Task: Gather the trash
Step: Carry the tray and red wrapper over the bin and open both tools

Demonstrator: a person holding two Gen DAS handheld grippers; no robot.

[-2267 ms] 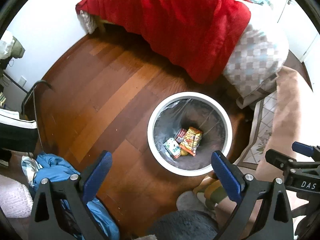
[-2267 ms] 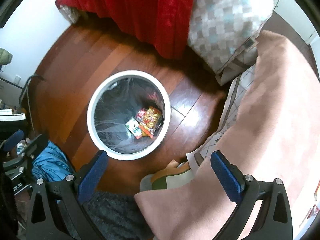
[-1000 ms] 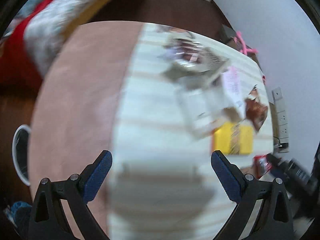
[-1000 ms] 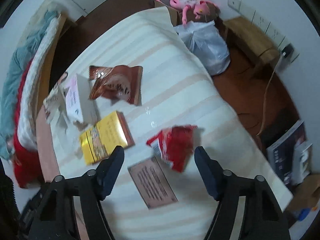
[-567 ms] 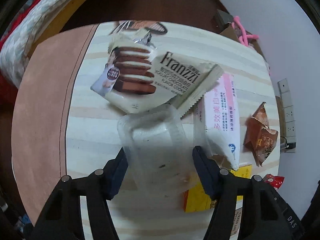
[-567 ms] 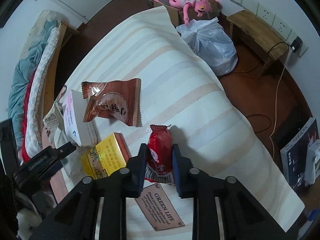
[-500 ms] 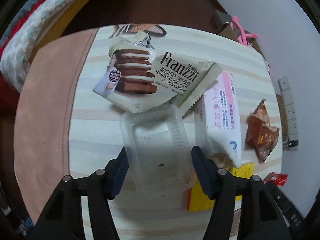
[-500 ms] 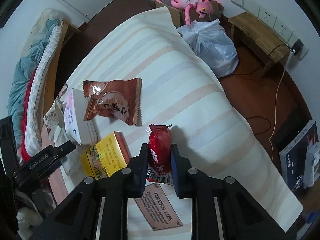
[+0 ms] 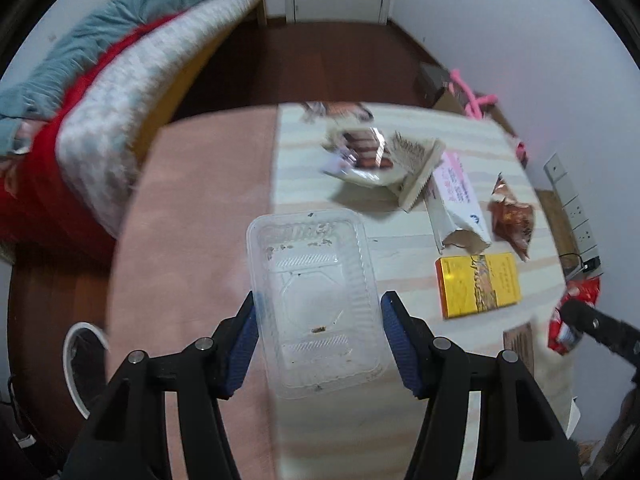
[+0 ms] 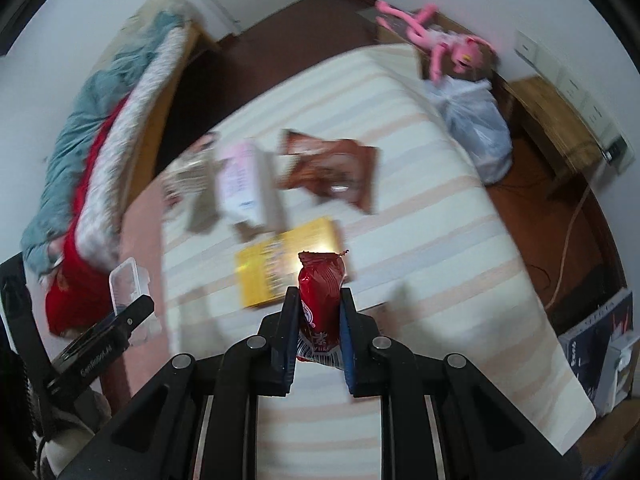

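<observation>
My left gripper (image 9: 318, 312) is shut on a clear plastic tray (image 9: 316, 300) and holds it lifted above the striped table (image 9: 320, 432); the tray also shows at the left of the right wrist view (image 10: 128, 284). My right gripper (image 10: 318, 312) is shut on a red snack wrapper (image 10: 322, 300), held upright above the table. On the table lie a yellow box (image 9: 478, 284), a white and pink carton (image 9: 456, 200), a brown wrapper (image 9: 512, 216) and a white biscuit wrapper (image 9: 368, 156). The white bin rim (image 9: 74, 364) shows at lower left on the floor.
A bed with red, grey and teal bedding (image 9: 80, 92) stands to the left. A pink cloth (image 9: 192, 240) covers the table's left part. A white plastic bag (image 10: 476, 128), a pink plush toy (image 10: 444, 48) and a wooden bench (image 10: 556, 128) are beyond the table.
My left gripper has lifted the clear tray off the table and pulled back toward the pink cloth. My right gripper has raised the red wrapper off the table.
</observation>
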